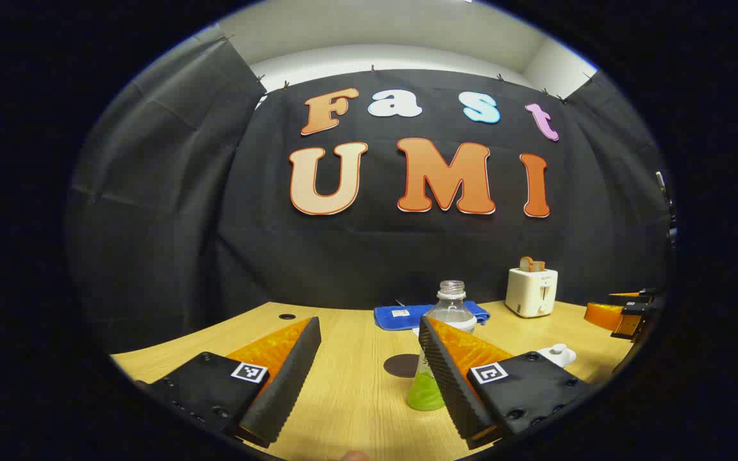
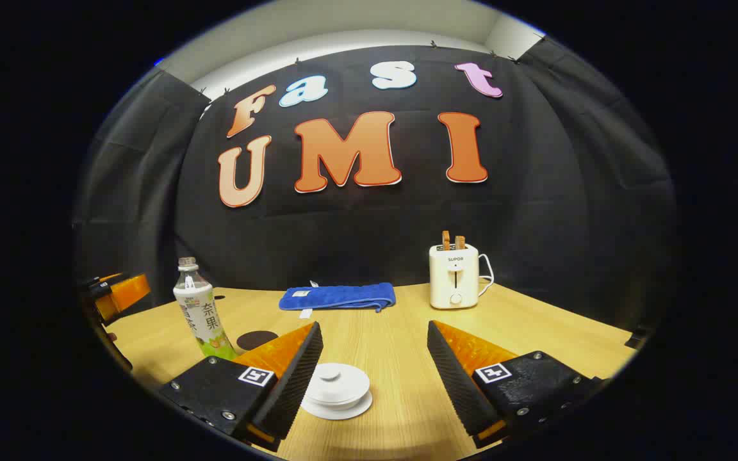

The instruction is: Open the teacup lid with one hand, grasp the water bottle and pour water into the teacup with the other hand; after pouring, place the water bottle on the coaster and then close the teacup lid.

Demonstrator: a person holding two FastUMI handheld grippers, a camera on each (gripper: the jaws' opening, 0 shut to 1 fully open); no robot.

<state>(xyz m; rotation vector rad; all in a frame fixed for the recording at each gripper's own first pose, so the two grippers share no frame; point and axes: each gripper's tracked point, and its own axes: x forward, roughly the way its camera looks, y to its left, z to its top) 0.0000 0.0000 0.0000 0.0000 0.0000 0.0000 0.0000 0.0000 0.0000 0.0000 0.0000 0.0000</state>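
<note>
Two grippers hover low over the pale wooden worktop (image 2: 394, 358), each with its fingers spread wide and nothing between them.

In the left gripper view, the left gripper (image 1: 369, 358) faces a clear plastic water bottle with a white and green label (image 1: 449, 312). The bottle stands upright, its long axis vertical and its uncapped mouth pointing straight up; the right-hand finger (image 1: 446, 378) of this gripper covers part of its lower body, and I cannot tell whether the two touch. Just beside the bottle's base lies a dark round coaster (image 1: 401, 365), flat on the worktop. Farther right, a white lidded teacup (image 1: 558, 353) peeks out behind the gripper's body, its knob pointing up.

In the right gripper view, the right gripper (image 2: 375, 358) hangs just behind that teacup (image 2: 337, 387), which sits on a white saucer with its lid on, close to the left-hand finger (image 2: 292, 378) and apart from the other one. The bottle (image 2: 199, 310) stands off to the left, leaning only as the lens bends it, with the coaster (image 2: 257, 339) just to its right. The other gripper shows at the far left edge.

At the back of the worktop, a folded blue cloth (image 2: 338, 297) lies flat, and a white toaster with two slices of toast in its slots (image 2: 453, 275) stands near the black curtain wall.
</note>
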